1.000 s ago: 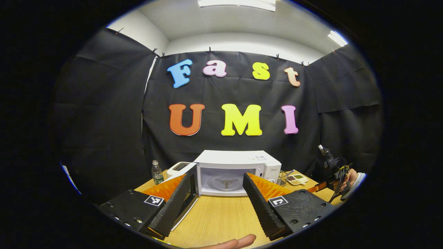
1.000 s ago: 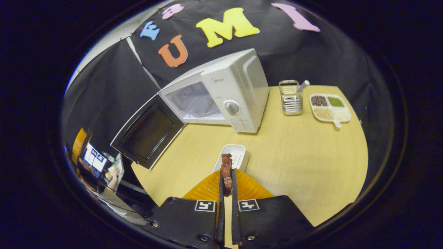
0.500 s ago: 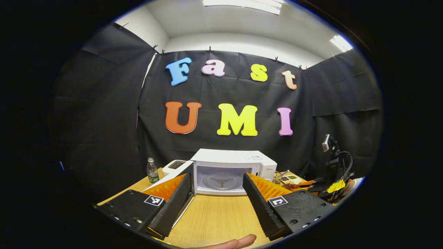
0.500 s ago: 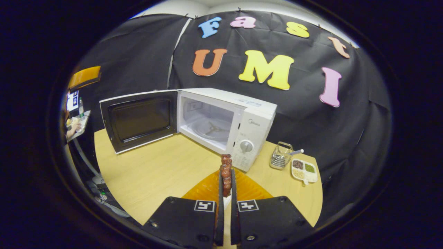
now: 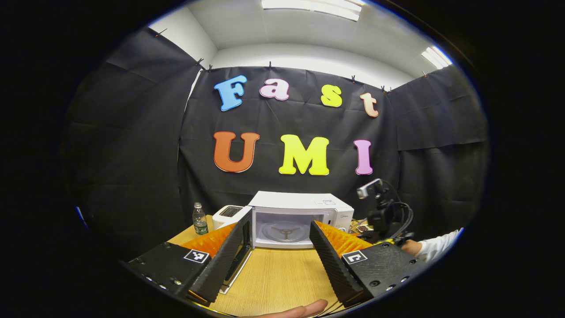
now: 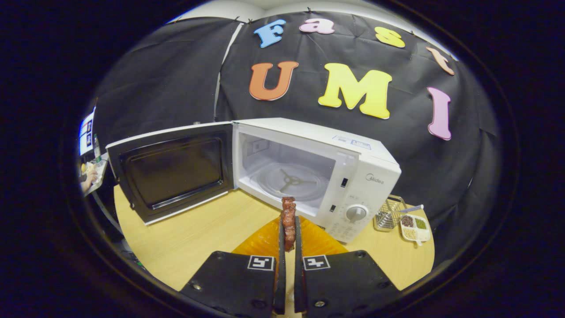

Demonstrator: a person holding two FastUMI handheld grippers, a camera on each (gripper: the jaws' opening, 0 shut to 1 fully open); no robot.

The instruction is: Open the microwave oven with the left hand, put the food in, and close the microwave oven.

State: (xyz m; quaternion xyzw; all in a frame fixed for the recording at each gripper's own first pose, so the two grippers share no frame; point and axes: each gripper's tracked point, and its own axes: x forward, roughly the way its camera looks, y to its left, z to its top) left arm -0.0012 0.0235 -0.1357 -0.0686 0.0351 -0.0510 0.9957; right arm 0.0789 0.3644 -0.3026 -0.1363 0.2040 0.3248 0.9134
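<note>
My right gripper pinches the brown food between both fingers, just in front of the microwave, whose door stands swung wide. My left gripper hangs spread wide above the table, holding nothing.

The left claw has two black fingers with ribbed inner faces, orange ridged backing behind them, and black housings carrying white square markers and small screws. The right claw is built alike: black housings, two white markers, screws near the bottom edge, orange backing. A white sleeve covers the person's right arm, beneath black cables.
</note>
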